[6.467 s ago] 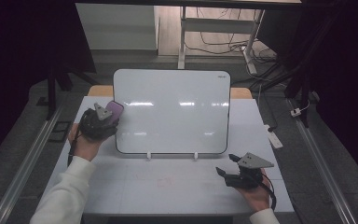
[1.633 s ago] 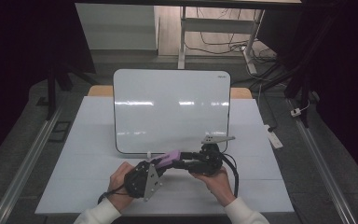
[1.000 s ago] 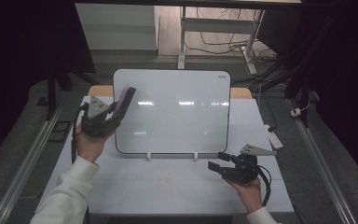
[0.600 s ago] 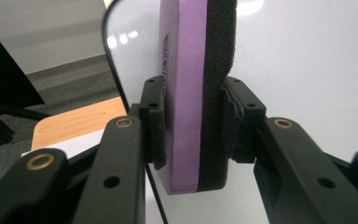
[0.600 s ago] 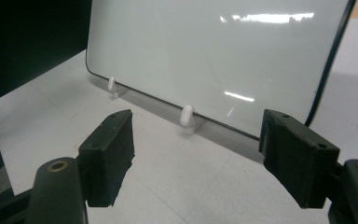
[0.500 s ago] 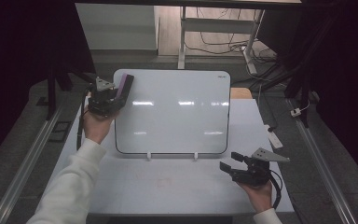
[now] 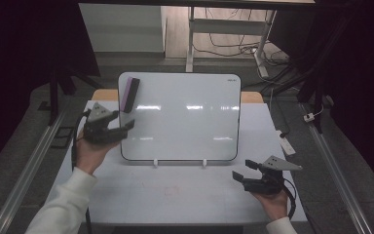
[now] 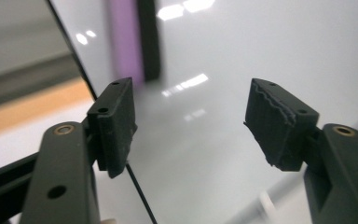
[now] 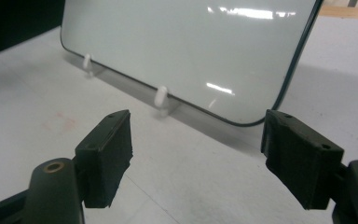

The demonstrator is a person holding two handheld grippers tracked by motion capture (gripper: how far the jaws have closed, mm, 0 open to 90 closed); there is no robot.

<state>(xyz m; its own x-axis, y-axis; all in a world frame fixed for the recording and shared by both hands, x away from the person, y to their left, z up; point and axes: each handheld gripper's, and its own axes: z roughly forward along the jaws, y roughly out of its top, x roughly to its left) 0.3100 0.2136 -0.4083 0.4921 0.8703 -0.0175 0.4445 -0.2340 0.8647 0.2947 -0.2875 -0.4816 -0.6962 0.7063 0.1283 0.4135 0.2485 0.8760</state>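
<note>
- R gripper [image 7: 247, 170] near-right on the table [image 7: 175, 195], jaws apart, nothing btwn them; in the right gripper view it looks at the whiteboard's [image 7: 185, 117] near corner and its two white feet [image 9: 161, 97].
- Open table in front of R gripper, faint reddish smudge [image 7: 171, 189] mid-near; plenty of room there.
- L gripper [image 7: 126, 127] mid-left, just off the board's left edge, jaws have just been opening, now apart and empty.
- Left gripper view: pads [image 8: 116, 126] straddle the board's left edge, glossy face beyond.
- Task thing = eraser [image 7: 129, 94], purple/black block, stuck on the board at the far-left corner, apart from both grippers.
- Eraser lies far of the L fingers and slightly right; long axis runs near–far up the board, a bit tilted.
- L hand is clearly nearer; R is well apart, across the board.
- Looks like placing is done; next likely L pulls back near-left.
- Edges: board's left rim sits right by the L jaws, risk of nudging the board. Free room to the left on the table, dark rail [image 7: 34, 161] beyond.
</note>
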